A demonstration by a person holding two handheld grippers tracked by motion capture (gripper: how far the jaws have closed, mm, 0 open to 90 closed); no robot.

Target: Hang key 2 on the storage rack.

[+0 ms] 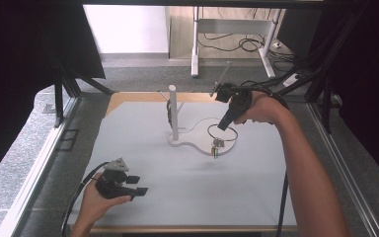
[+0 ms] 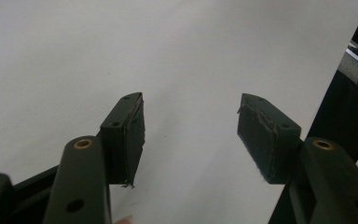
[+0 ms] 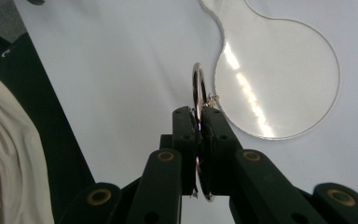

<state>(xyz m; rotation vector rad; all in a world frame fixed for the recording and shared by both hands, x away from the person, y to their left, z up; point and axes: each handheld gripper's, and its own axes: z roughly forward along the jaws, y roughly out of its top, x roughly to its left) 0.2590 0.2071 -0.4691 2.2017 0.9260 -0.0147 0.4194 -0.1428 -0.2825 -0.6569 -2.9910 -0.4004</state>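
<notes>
Two black jaws of the right gripper are pressed together on a metal ring, which stands edge-on between the pads in the right gripper view, its top arc rising above the jaw tips and its lower arc showing below them. That close view shows the grip itself; the high view shows instead the whole loop of the ring as a dark circle hanging from the right gripper over the round right end of a white base plate, with a small cluster of keys or charms dangling at the ring's near edge. From above, a white post stands upright on the left part of that plate, toward the far middle of the table. In the right gripper view the plate lies flat just right of the ring, glossy with a bright streak.

Both jaws of the left gripper stand well apart with nothing between them, bare grey table beyond. The high view places the left gripper at the near left, well apart from the plate, held in the person's left hand.
</notes>
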